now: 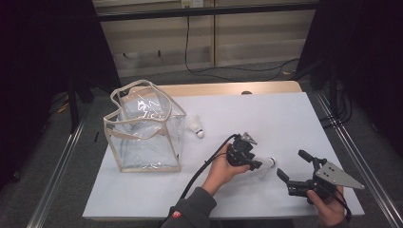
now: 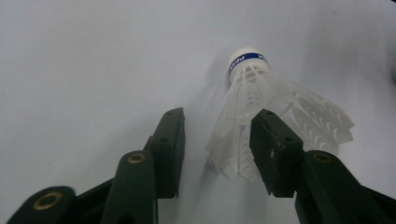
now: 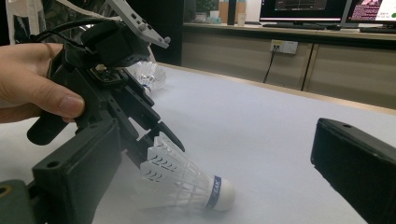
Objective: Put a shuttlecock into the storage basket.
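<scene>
Since the shuttlecock (image 2: 261,109) lies on its side on the bench (image 1: 266,118), cork pointing away from my left hand-held gripper (image 1: 259,165), I'm coming at it from the skirt end, the soft part that gives. In the left gripper view one jaw already sits against the plastic skirt while the other is off to the side with bare bench between, so the jaws are partly spread around it, not pinching yet. My right hand-held gripper (image 1: 293,166) hangs near the front right, jaws wide apart and holding nothing, just keeping out of the way I guess.

Room-wise it's fine. The shuttlecock sits well in from the front edge, with open white bench behind it. The clear bag (image 1: 145,128) stands at the left with its mouth open upward, and a second shuttlecock (image 1: 196,127) lies just beside its right wall. Path from here to the bag looks open, only that second one is near the line.
</scene>
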Available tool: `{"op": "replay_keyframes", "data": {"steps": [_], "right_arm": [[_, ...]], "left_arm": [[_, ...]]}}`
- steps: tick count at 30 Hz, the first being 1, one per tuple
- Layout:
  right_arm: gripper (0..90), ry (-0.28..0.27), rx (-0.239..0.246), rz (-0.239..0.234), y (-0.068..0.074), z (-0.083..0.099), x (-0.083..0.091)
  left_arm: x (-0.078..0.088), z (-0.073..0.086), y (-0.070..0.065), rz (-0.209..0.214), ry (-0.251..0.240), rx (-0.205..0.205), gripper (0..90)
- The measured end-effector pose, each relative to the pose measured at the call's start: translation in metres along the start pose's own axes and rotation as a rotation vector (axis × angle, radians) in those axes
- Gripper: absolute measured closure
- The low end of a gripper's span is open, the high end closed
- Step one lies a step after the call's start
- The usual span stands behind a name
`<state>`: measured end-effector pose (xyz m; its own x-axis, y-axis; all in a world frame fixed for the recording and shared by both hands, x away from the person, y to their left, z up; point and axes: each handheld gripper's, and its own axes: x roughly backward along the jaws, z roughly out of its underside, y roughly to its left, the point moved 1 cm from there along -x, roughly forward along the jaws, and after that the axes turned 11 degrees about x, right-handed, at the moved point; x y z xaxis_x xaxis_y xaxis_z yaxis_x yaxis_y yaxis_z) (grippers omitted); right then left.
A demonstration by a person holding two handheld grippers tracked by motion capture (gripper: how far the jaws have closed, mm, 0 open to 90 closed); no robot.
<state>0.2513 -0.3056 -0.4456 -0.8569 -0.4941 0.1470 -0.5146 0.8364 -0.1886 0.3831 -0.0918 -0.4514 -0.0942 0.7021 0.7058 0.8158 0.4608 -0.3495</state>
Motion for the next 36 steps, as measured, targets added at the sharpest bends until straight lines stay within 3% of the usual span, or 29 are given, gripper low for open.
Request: {"op": "replay_keyframes", "data": {"steps": [5,15,24,36], "right_arm": [[1.7,0.0,0.0,0.001,0.0,0.0,0.0],[1.7,0.002,0.005,0.002,0.0,0.0,0.0],[1.7,0.001,0.006,0.002,0.0,0.0,0.0],[1.7,0.002,0.006,0.003,0.0,0.0,0.0]], "left_arm": [[-0.004,0.0,-0.001,0.013,0.002,-0.008,66.8],[-0.005,-0.001,-0.004,0.046,0.019,0.017,87.9],[0.008,-0.003,-0.004,0.074,0.02,0.05,90.0],[0.031,-0.006,0.0,0.091,0.042,0.045,90.0]]}}
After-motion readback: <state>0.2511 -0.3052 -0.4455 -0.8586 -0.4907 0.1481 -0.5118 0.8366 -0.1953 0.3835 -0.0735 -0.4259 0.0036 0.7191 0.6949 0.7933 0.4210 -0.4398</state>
